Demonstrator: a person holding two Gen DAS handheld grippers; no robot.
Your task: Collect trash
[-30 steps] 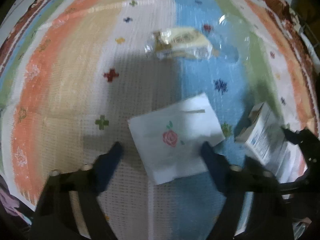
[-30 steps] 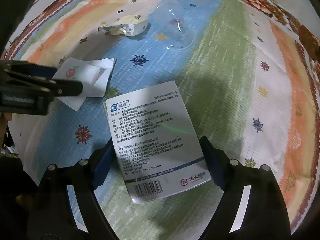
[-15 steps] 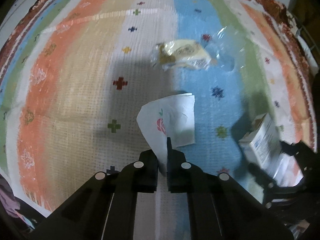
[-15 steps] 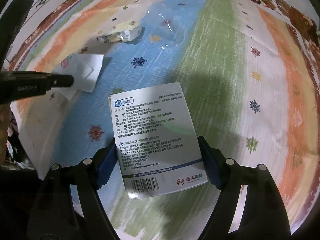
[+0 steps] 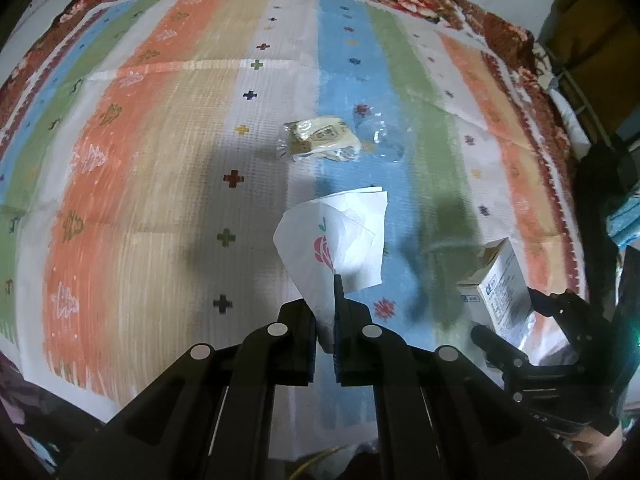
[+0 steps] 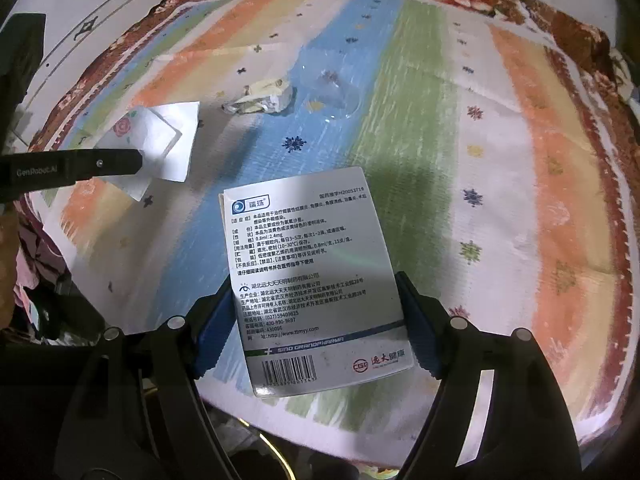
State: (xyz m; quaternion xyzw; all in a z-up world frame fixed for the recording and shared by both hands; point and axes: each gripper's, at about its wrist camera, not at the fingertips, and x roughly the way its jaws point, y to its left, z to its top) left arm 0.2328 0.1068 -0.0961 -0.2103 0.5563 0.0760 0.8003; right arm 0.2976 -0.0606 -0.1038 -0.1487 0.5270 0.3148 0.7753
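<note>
Left wrist view
Left tongs [image 5: 325,320]: clamped together on the lower corner of the rose napkin [image 5: 340,240], which fans up and away from the tips, lifted clear of the striped cloth [image 5: 160,160].
Snack wrapper [image 5: 320,140]: lying on the cloth, well beyond the napkin, between the white and blue stripes.
Clear plastic piece [image 5: 380,140]: just right of the wrapper, touching or nearly so.
Right tongs [image 5: 536,320]: at the right edge, with the medicine box [image 5: 500,280] between them.

Right wrist view
Right tongs [image 6: 316,320]: jaws wide, their blue pads pressed on both long sides of the medicine box [image 6: 312,272]; the box's printed face points at the camera and it hangs above the cloth [image 6: 500,160].
Left tongs [image 6: 132,160]: reaching in from the left, tips pinching the rose napkin [image 6: 160,140].
Snack wrapper [image 6: 264,98]: on the cloth, far beyond the box.
Clear plastic piece [image 6: 332,92]: just right of the wrapper.
</note>
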